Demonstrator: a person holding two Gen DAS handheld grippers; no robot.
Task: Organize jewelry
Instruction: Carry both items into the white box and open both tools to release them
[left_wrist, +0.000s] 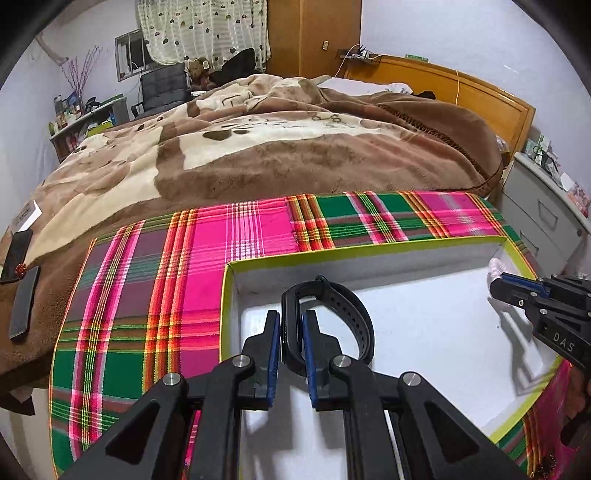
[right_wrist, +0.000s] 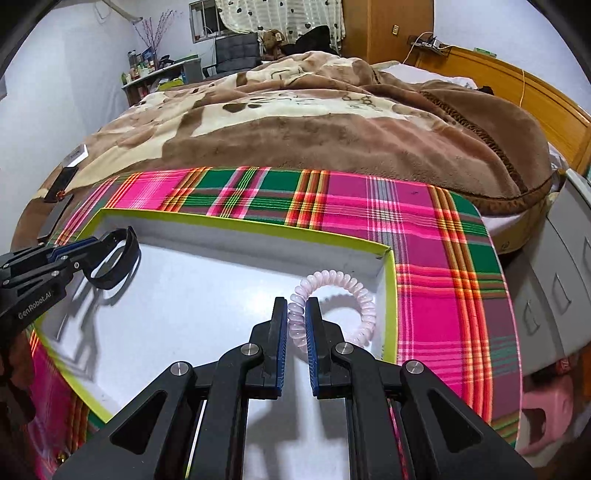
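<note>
Black wristband (left_wrist: 328, 325) looped upright (left gripper (left_wrist: 291, 332) pinching).

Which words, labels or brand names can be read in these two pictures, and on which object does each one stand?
"DAS": white letters on the black body of the right gripper, cut off by the picture's edge.
"GenRobot.AI": white letters on the side of the left gripper.
Writing on the brown blanket: too distorted to read.
White card on the blanket, dark print: too small to read.
Bottles on the far desk: labels too blurred.

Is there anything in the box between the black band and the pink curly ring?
Nothing: the right wrist view shows only bare white box floor and shadows between the black band and pink coil ring.
</note>
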